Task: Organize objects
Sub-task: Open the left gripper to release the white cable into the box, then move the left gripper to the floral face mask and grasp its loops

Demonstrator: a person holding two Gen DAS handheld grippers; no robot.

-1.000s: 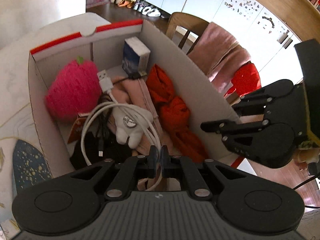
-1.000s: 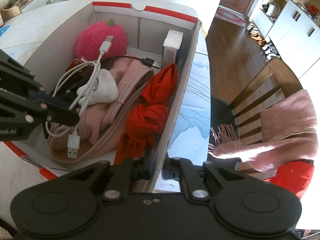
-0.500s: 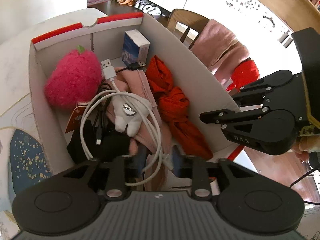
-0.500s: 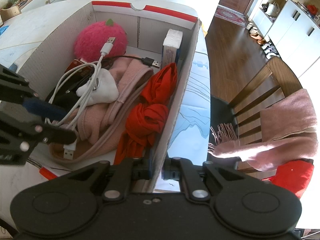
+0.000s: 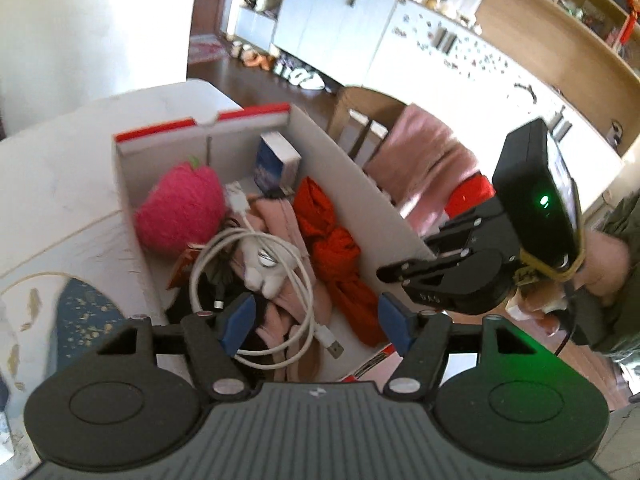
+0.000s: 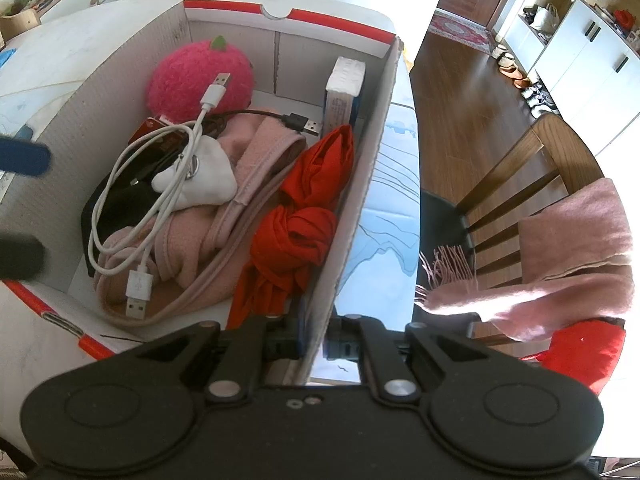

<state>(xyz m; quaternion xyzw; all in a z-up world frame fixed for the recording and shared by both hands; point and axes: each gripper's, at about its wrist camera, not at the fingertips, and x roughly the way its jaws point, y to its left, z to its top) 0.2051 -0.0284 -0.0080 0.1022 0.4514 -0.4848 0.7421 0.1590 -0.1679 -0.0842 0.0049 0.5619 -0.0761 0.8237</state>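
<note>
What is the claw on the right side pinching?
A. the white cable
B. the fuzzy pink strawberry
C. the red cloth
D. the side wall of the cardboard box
D: in the right wrist view the right claw is shut on the side wall of the cardboard box, while the other things lie loose inside.

**Two black grippers, blue pads, one green light**

The left gripper (image 5: pixel 316 322) is matte black plastic with a ribbed grey deck, two round hubs and silver screws on its linkage arms; its pads (image 5: pixel 239 322) are blue. At three o'clock in its view, the right gripper (image 5: pixel 400 272) carries a black box with a green light, strapped by a yellow band, and embossed lettering on its housing. A dark green sleeve (image 5: pixel 624 224) and a thin black cable (image 5: pixel 568 336) show there.
</note>
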